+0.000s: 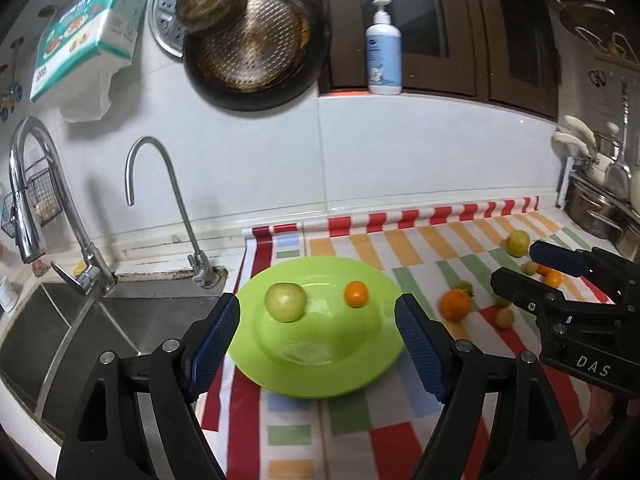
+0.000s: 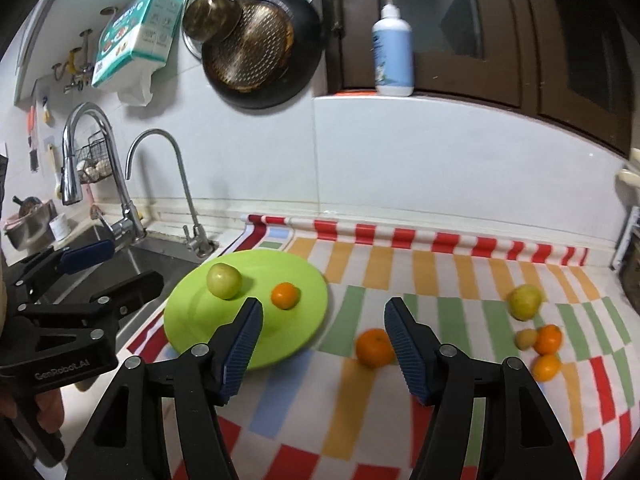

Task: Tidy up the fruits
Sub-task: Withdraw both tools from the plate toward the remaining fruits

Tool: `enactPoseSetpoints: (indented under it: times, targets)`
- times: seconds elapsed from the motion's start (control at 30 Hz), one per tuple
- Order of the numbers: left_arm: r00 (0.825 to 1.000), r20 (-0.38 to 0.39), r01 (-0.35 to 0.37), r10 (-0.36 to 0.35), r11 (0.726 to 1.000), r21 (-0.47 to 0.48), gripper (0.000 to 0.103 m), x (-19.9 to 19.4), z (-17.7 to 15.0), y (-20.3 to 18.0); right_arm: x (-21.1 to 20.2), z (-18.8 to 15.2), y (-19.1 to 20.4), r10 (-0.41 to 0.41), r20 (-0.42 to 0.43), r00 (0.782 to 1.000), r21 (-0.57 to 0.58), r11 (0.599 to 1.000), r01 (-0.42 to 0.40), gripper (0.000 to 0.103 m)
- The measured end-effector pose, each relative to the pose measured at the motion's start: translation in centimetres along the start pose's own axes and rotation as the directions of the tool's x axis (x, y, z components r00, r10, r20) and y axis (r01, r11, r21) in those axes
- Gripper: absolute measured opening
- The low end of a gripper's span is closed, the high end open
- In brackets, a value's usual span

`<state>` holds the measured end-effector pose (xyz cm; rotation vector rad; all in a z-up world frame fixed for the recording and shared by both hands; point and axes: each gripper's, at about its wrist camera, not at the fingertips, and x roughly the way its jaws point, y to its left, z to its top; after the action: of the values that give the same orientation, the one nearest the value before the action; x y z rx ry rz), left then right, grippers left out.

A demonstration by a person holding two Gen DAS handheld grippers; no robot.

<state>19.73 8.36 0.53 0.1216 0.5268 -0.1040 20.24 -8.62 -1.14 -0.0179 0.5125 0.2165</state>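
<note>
A lime green plate (image 1: 344, 372) (image 2: 192, 320) lies on the striped cloth beside the sink. On it sit a green apple (image 1: 285, 302) (image 2: 224, 281) and a small orange (image 1: 356, 294) (image 2: 285, 296). My left gripper (image 1: 318, 316) is open and empty, its fingers either side of the plate. My right gripper (image 2: 323, 320) is open and empty above the cloth; it shows in the left wrist view (image 1: 516, 268). An orange (image 2: 373, 347) (image 1: 455, 304) lies on the cloth by its right finger. A yellow-green fruit (image 2: 525, 302), a small pale fruit (image 2: 525, 339) and two small oranges (image 2: 548, 339) lie far right.
A steel sink (image 1: 80, 336) with two taps (image 1: 168, 200) is to the left. Pans (image 1: 252, 40) and a tissue pack (image 1: 88, 28) hang on the wall. A soap bottle (image 1: 383, 52) stands on the ledge. Steel pots (image 1: 596, 204) stand far right.
</note>
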Motion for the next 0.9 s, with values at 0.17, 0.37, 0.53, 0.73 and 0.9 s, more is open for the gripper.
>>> enactPoseSetpoints:
  times: [0.17,0.37,0.53,0.73,0.9]
  targets:
    - [1.0,0.02,0.008,-0.009,1.0,0.009,0.084,-1.6,-0.1,-2.1,-2.5,-0.7,-1.7,-0.031,0.016,0.999,0.007,1.0,0.031,0.064]
    - [0.999,0.031,0.016,-0.016,1.0,0.0,0.085,-2.5,-0.1,-4.3,-4.4,-1.3,-3.8,-0.057,0.024,0.998,0.011,0.998,0.057,0.064]
    - [1.0,0.021,0.02,-0.02,1.0,0.005,0.085,-2.3,-0.2,-6.2,-5.1,-1.8,-5.6,-0.071,0.018,0.997,0.009,0.997,0.071,0.064]
    - [0.999,0.011,0.037,-0.037,0.999,0.022,0.085,-1.4,-0.6,-7.6,-4.9,-2.5,-7.3,-0.069,-0.006,0.998,0.018,0.997,0.069,0.064]
    - [0.997,0.009,0.073,-0.073,0.995,0.064,0.085,-0.1,-0.7,-8.0,-3.8,-3.0,-8.1,-0.081,-0.032,0.996,0.035,0.996,0.082,0.064]
